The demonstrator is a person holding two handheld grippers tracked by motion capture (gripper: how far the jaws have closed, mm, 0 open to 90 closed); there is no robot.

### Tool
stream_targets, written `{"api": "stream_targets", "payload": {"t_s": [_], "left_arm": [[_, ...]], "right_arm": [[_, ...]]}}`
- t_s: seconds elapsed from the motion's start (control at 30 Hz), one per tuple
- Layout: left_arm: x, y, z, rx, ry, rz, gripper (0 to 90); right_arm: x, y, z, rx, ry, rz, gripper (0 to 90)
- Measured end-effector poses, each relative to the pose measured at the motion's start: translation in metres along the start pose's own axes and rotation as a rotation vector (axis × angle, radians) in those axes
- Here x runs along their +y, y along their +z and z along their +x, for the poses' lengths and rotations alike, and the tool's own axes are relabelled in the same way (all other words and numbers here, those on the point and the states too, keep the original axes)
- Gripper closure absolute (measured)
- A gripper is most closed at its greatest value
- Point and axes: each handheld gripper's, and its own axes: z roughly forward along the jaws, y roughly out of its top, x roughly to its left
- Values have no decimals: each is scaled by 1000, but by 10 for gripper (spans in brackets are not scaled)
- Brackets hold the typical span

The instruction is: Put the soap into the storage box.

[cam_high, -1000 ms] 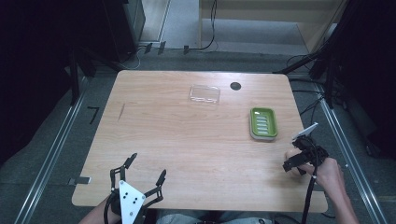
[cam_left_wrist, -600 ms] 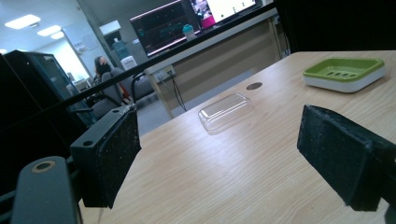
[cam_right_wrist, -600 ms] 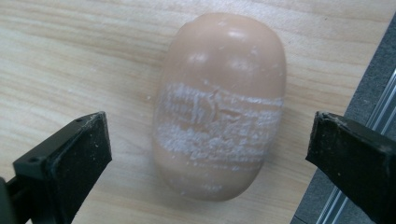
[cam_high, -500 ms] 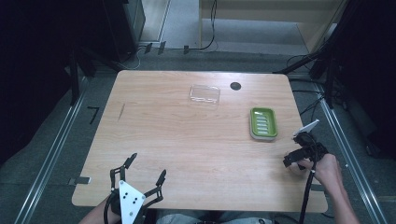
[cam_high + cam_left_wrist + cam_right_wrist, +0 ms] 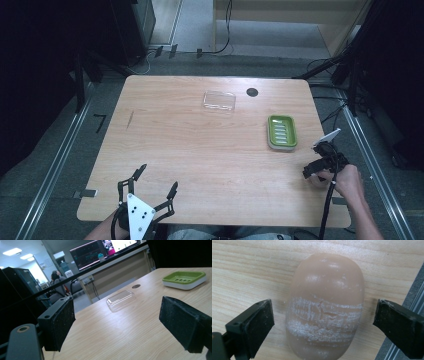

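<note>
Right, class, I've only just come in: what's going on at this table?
A person works two hand-held grippers at a wooden table. The right gripper points down over a tan bar of soap near the table's right edge; its jaws have just been closing, with the soap between them but gaps still showing on both sides. The left gripper waits open at the near edge. A green soap dish and a clear lid lie farther off.

My overhead camera looks forward and down on the whole table. My left gripper's camera looks low across it toward the green dish, shared with the overhead. My right one looks straight down, very close on the soap
</note>
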Motion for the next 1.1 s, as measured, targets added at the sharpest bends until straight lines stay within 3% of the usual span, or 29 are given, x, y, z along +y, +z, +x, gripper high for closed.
{"api": "stream_targets", "payload": {"t_s": [0.17, 0.6, 0.77, 1.1], "left_arm": [[0, 0, 0, 4, -2, 0, 138], [0, -1, 0, 3, 1, -2, 138], [0, -1, 0, 4, 3, -2, 138], [0, -1, 0, 6, 3, -4, 138]], "right_arm": [[0, 1, 1, -19, 1, -4, 136], [0, 1, 4, -38, -8, 13, 205], [-1, -2, 7, -35, -19, 4, 301], [-1, -3, 7, -35, -29, 15, 321]]}}
